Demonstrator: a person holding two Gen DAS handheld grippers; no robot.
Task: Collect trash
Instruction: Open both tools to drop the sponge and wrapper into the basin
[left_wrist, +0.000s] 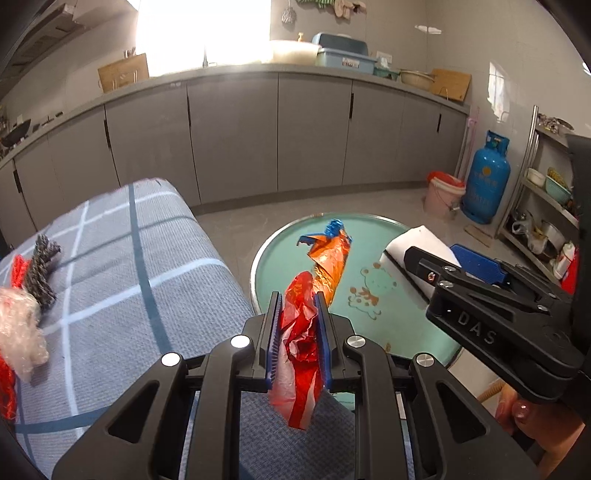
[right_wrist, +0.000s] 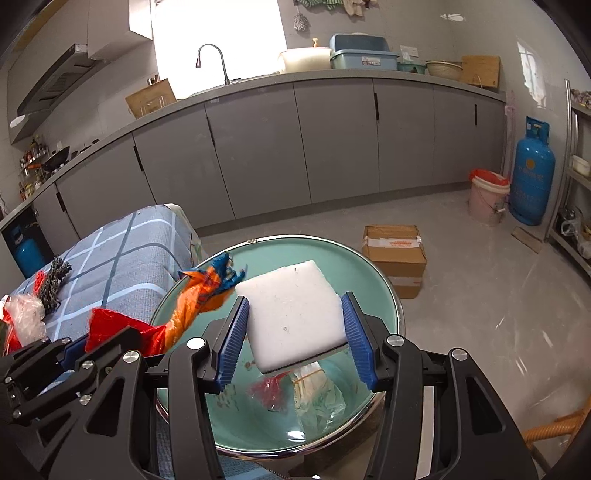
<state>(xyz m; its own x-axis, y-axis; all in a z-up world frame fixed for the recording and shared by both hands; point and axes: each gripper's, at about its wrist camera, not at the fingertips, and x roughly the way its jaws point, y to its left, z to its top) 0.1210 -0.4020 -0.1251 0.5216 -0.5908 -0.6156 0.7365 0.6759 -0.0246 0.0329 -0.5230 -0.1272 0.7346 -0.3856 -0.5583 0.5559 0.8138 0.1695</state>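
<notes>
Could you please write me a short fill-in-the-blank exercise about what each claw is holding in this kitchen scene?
1. The left claw is shut on a crumpled red and ____ plastic bag.
2. The right claw grips a flat ____ foam block.
3. Both hang over a round ____ enamel basin.

Missing words: orange; white; green

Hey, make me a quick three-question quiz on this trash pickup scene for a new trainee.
1. True or false: the left claw is shut on red and orange plastic wrapper.
2. What does the right claw hold? A) cardboard box B) white foam block C) gas cylinder
3. Fill in: both claws are above a round teal ____.

Key:
1. True.
2. B, the white foam block.
3. Basin.
</notes>
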